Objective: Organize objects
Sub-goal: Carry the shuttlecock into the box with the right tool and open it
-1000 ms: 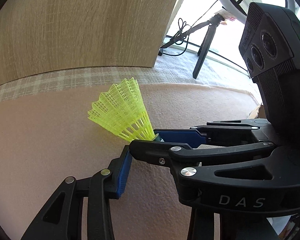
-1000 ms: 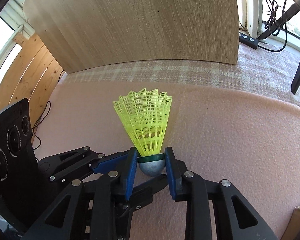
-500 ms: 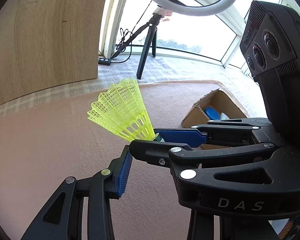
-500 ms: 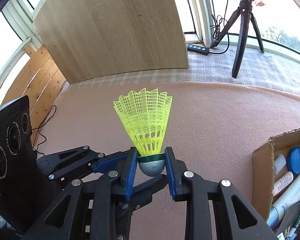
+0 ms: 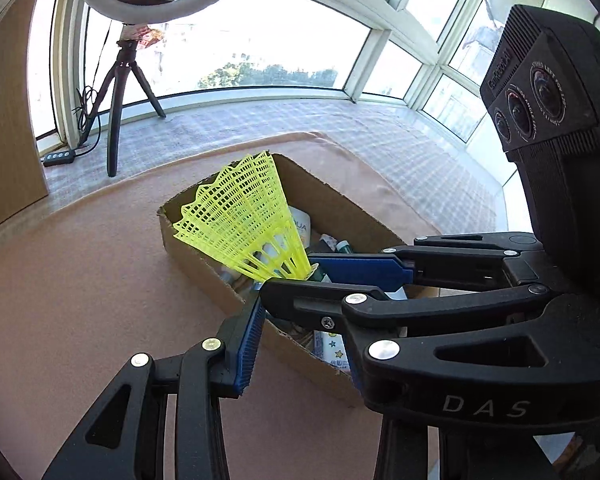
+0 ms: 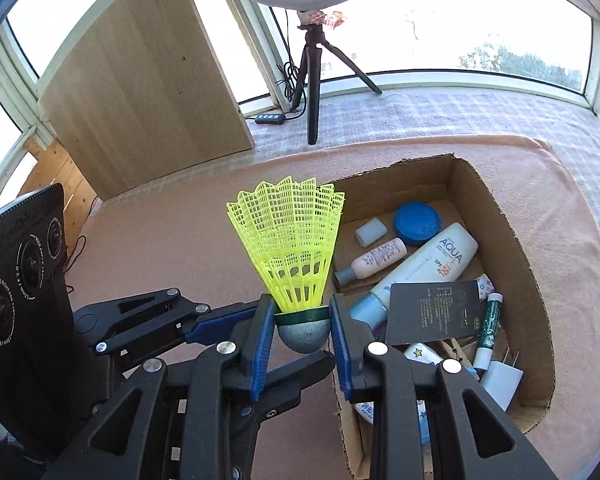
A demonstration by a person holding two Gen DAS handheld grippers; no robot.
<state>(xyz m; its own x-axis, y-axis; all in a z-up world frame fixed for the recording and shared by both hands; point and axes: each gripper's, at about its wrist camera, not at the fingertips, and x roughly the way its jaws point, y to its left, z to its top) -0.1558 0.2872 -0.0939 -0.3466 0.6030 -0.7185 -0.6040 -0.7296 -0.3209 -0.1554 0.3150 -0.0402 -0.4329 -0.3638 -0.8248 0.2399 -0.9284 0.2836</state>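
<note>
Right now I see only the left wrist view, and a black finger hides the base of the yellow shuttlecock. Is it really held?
Observer: Yes. The right gripper is shut on the shuttlecock. Its blue pads press both sides of the grey round base.
Operator: The shuttlecock covers the far end of the box for me. What lies there?
Observer: A round blue lid lies near the far wall of the box.

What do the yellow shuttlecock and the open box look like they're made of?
The shuttlecock: its skirt looks like moulded plastic, a glossy neon-yellow lattice; the grey rounded nose is dull, possibly rubber or coated cork, too unclear to tell. The box: plain brown cardboard, matte, with rough torn-looking edges along the rim.
</note>
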